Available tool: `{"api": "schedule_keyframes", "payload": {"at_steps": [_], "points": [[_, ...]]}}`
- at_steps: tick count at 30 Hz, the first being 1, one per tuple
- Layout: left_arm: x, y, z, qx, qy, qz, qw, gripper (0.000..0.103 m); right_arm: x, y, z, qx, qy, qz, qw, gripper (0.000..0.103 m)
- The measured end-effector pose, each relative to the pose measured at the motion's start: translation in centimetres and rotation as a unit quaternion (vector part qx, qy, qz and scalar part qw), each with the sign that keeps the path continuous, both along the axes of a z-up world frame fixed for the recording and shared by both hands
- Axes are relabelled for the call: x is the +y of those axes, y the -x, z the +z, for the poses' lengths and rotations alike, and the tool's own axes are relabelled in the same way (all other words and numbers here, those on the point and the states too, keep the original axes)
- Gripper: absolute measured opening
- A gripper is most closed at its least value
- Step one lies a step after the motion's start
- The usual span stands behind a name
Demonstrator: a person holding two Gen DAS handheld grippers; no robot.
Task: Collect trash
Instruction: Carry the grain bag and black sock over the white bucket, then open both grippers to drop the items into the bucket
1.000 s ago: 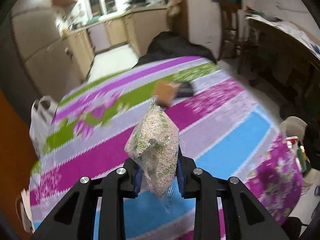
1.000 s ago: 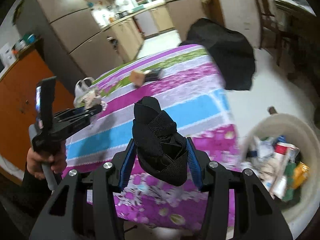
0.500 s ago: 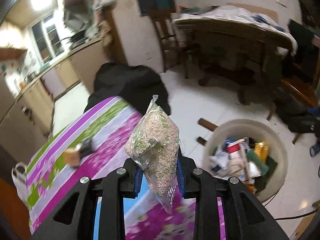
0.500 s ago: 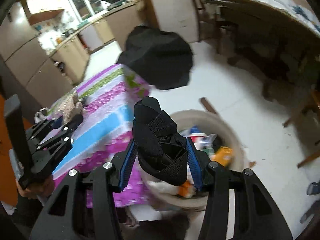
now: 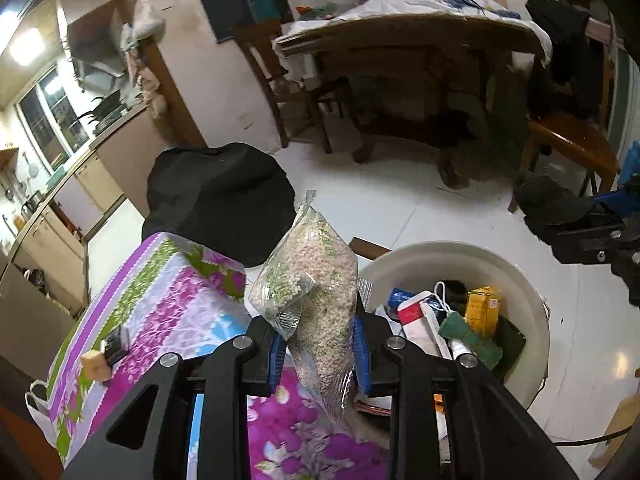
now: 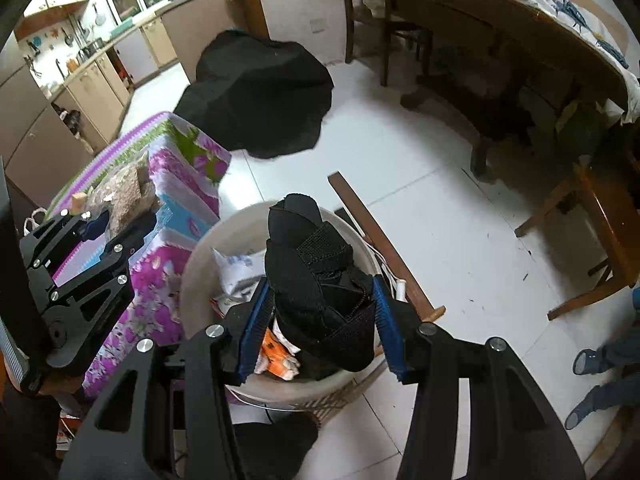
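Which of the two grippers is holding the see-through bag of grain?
The left gripper holds it: a clear bag of pale grains. The right gripper grips a bundle of black cloth instead.

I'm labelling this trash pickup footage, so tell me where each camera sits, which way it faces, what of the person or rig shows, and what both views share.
Left wrist: sits on the left claw, looking down along its fingers at the clear bag of pellets it grips, over the floral tablecloth edge and the bin; the right claw's tip shows at the right edge.
Right wrist: sits on the right claw, looking down at the black fabric bundle it grips above the bin; the left claw shows at left.
Shared: bin, tablecloth, black cloth heap, dark wooden table.
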State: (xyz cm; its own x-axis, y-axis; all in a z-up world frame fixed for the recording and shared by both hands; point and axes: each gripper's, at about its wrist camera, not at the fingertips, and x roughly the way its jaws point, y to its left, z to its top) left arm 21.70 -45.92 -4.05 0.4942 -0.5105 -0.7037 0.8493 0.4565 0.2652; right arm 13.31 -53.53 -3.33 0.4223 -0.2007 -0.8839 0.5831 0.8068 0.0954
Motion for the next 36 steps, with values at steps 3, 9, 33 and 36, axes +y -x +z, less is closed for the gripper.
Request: {"api": "schedule_keyframes", "payload": {"at_steps": [3, 9, 33, 36], "points": [[-0.7, 0.2, -0.9, 0.001, -0.007, -0.008, 0.9999, 0.029, -0.2, -0.1, -0.7, 0.009, -0.004, 0.004, 1.000, 0.048], [-1.4, -0.1, -2.4, 0.004, -0.020, -0.015, 0.9997, 0.029, -0.3, -0.8, -1.7, 0.027, -0.011, 0.014, 0.999, 0.048], [-2.1, -2.0, -4.3, 0.002, -0.038, -0.004, 0.9993, 0.033, -1.5, -2.2, -3.8, 0.047, -0.028, 0.010, 0.998, 0.059], [-2.2, -2.3, -4.6, 0.009, -0.041, -0.004, 0.9991, 0.035, -1.5, -2.1, -3.9, 0.045, -0.027, 0.009, 0.999, 0.059]]}}
